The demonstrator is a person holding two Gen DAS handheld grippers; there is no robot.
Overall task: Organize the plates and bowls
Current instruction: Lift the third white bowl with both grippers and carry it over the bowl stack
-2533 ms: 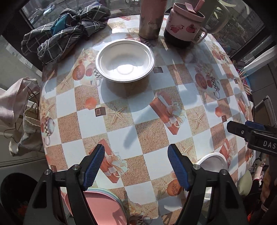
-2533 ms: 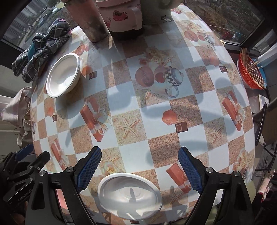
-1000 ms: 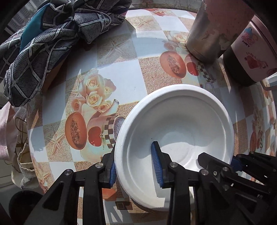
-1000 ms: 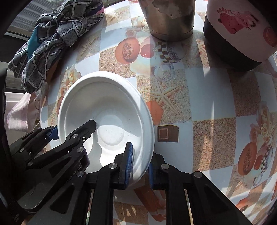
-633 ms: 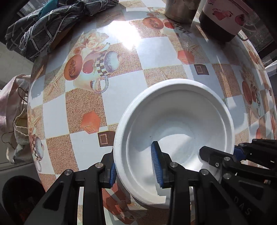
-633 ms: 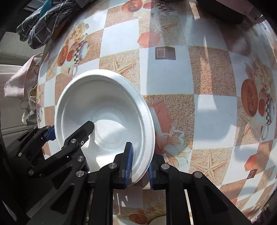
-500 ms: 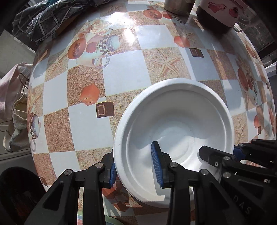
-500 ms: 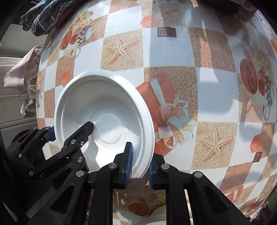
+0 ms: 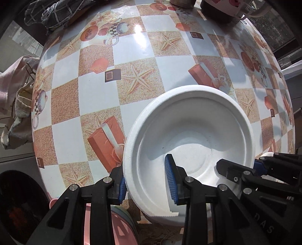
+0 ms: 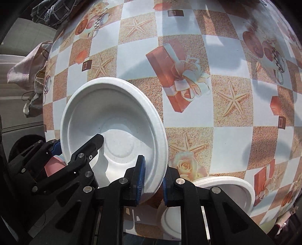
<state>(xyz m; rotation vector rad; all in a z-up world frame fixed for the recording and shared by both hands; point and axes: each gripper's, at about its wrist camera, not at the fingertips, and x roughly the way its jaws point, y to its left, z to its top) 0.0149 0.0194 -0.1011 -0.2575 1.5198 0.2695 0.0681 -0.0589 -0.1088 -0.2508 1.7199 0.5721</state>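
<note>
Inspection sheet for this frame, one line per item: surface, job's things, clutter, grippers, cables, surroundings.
Surface: round table under a glossy checked cloth printed with starfish and gift boxes.
Job's things: white bowl held above the table by both grippers; second white dish at the near edge; pink plate stack low in the left wrist view.
Clutter: plaid cloth and pink mug at the far side.
Grippers: left gripper clamps the bowl's rim, one pad inside, one outside; right gripper pinches the opposite rim.
Cables: nothing seen.
Surroundings: pale fabric bags hang beside the table; window glass behind.
</note>
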